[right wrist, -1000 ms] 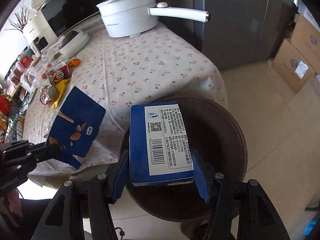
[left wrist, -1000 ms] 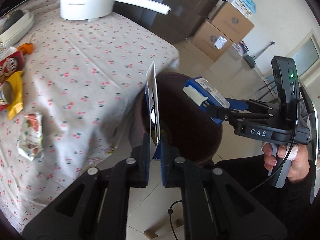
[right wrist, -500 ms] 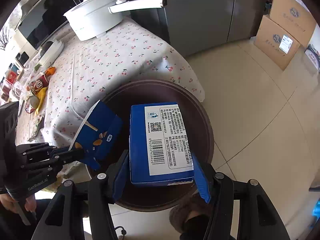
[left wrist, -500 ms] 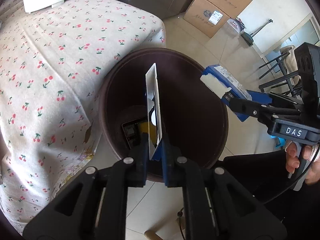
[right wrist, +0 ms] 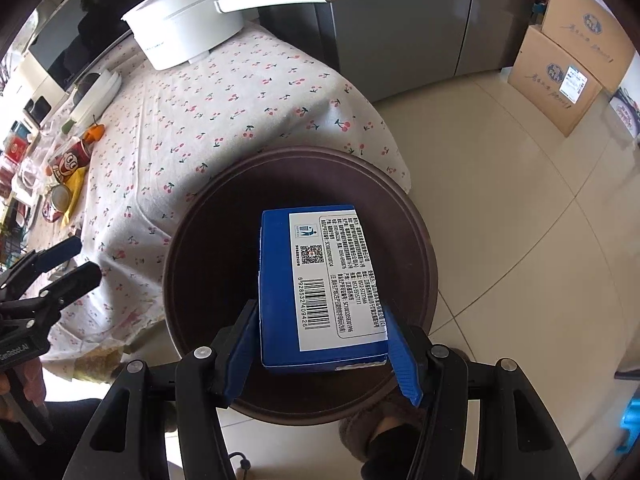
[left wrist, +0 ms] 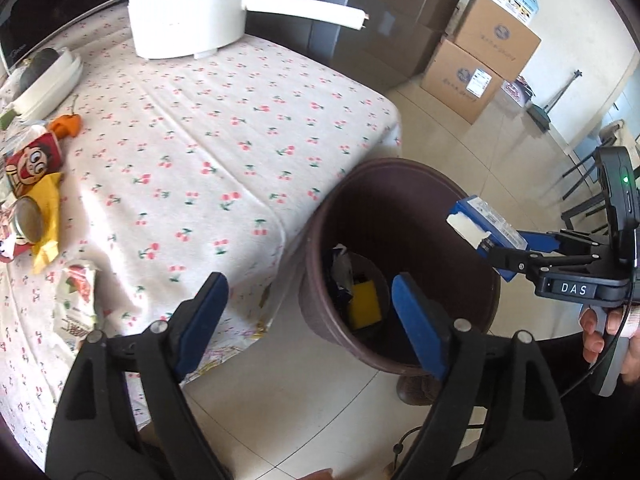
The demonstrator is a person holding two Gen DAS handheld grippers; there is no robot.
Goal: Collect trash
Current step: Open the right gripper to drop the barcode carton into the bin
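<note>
The left claw (left wrist: 308, 308) is opening with nothing between its pads, poised over the brown trash bin (left wrist: 400, 360) beside the counter (left wrist: 200, 140); the right claw (right wrist: 324, 344) grips a blue carton (right wrist: 320, 288) above the bin, wrappers (left wrist: 76, 300) lying on the cloth beyond

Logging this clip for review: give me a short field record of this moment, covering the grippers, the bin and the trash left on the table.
left gripper: jaws opening, nothing between them, over the bin edge
right gripper: shut on the blue box, held above the bin
bin: brown, round, on the floor beside the table
bin contents: yellow item and dark wrappers
trash on table: snack packet, yellow wrapper, red cartoon can
also on table: white pot
</note>
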